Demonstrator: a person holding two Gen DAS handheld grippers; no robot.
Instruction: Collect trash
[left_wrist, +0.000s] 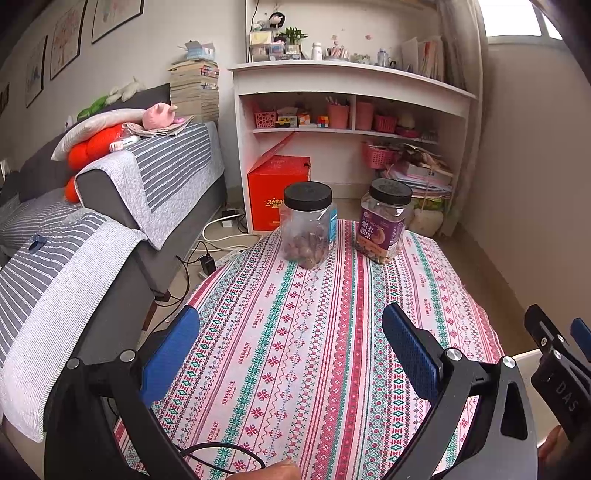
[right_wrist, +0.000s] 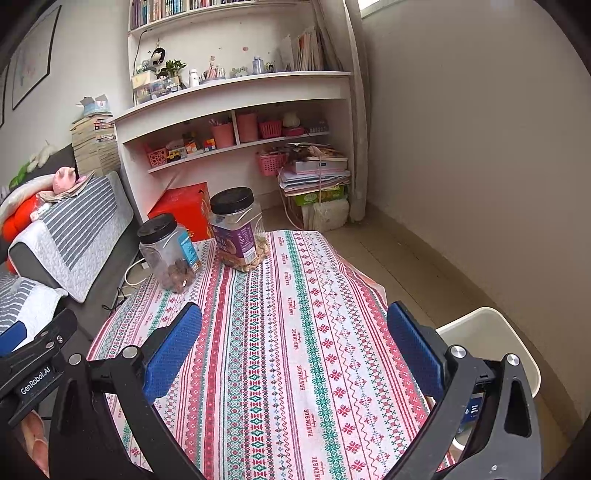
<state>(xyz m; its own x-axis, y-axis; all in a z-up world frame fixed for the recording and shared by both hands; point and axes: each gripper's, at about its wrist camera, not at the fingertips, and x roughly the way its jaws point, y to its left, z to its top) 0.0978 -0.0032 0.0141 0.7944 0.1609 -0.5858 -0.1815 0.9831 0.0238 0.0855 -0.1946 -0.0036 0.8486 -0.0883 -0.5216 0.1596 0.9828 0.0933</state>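
My left gripper (left_wrist: 291, 354) is open and empty above the near part of the patterned tablecloth (left_wrist: 314, 350). My right gripper (right_wrist: 295, 350) is open and empty too, over the same cloth (right_wrist: 280, 332). It also shows at the right edge of the left wrist view (left_wrist: 557, 347). A white bin (right_wrist: 491, 332) stands on the floor off the table's right side, behind my right gripper's right finger; its inside is mostly hidden. No loose trash shows on the cloth.
Two black-lidded plastic jars stand at the table's far end: a clear one with nuts (left_wrist: 308, 225) (right_wrist: 170, 253) and a purple-labelled one (left_wrist: 386, 221) (right_wrist: 236, 229). A grey sofa (left_wrist: 110, 221) lies left. A red box (left_wrist: 279, 192) and white shelves (left_wrist: 351, 110) stand behind.
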